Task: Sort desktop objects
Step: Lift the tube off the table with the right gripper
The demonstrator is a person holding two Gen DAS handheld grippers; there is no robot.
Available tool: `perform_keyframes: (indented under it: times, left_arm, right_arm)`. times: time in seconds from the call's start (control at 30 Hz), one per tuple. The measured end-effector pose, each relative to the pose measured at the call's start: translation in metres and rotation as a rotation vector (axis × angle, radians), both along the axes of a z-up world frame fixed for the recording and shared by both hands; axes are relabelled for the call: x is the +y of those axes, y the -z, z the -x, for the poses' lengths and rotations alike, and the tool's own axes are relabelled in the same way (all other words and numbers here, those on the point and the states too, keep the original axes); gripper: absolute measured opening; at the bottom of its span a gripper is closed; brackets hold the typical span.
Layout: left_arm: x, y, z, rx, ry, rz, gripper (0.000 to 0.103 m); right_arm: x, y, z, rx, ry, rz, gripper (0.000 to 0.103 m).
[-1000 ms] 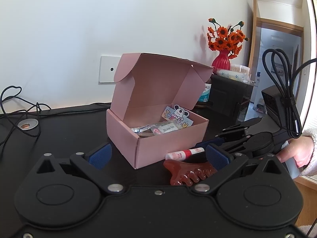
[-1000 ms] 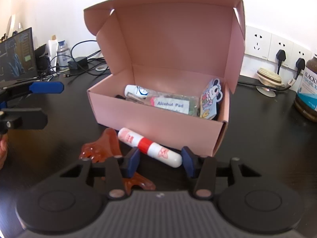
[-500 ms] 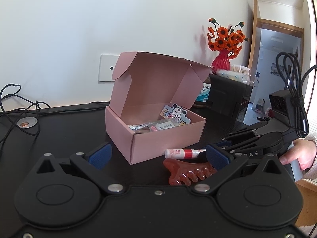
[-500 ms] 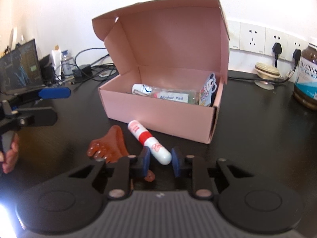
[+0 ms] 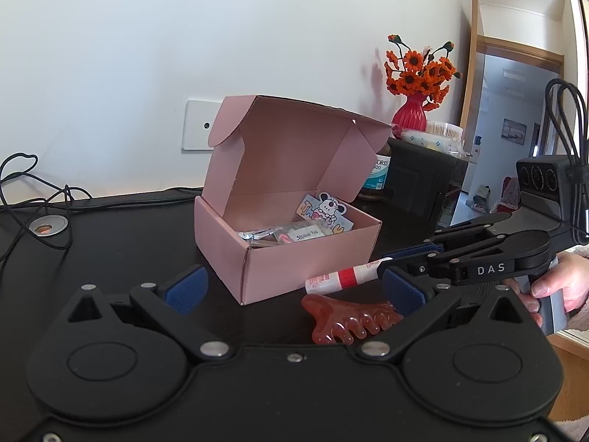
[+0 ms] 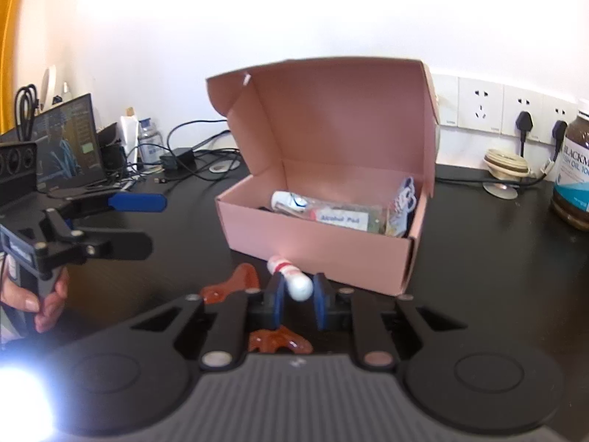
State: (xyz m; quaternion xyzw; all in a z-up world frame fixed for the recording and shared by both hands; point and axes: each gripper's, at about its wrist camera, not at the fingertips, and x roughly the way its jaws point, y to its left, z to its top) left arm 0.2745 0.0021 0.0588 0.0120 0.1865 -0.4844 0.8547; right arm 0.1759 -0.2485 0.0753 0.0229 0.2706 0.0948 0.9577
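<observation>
The left wrist view is showing a red vase (image 5: 411, 112) of orange flowers at upper right, a doorway behind it, and the right claw (image 5: 401, 263) from the side; the right wrist view is showing instead wall sockets (image 6: 478, 107), a brown jar (image 6: 574, 169) at right and a screen (image 6: 66, 143) at left. The right claw (image 6: 297, 291) has just been closing and is now clamping the white-and-red tube (image 6: 291, 276) by its near end, low centre of frame, in front of the open pink box (image 6: 316, 235). The brown comb (image 5: 349, 316) is lying on the counter (image 5: 110, 243) under the tube. The left claw (image 5: 294, 291) is standing wide apart, holding nothing.
</observation>
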Motion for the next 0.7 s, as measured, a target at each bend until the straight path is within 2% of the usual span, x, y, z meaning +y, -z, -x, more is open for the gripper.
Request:
perform_keyframes:
  times: [0.4, 0.7]
  left_arm:
    - [-0.002, 0.0, 0.002, -0.007, 0.004, -0.007, 0.103]
    - [-0.002, 0.0, 0.001, 0.003, 0.003, -0.004, 0.103]
  right_arm:
    - [0.01, -0.009, 0.009, -0.044, -0.027, 0.042, 0.016]
    - [0.0, -0.013, 0.013, -0.058, -0.019, -0.027, 0.015]
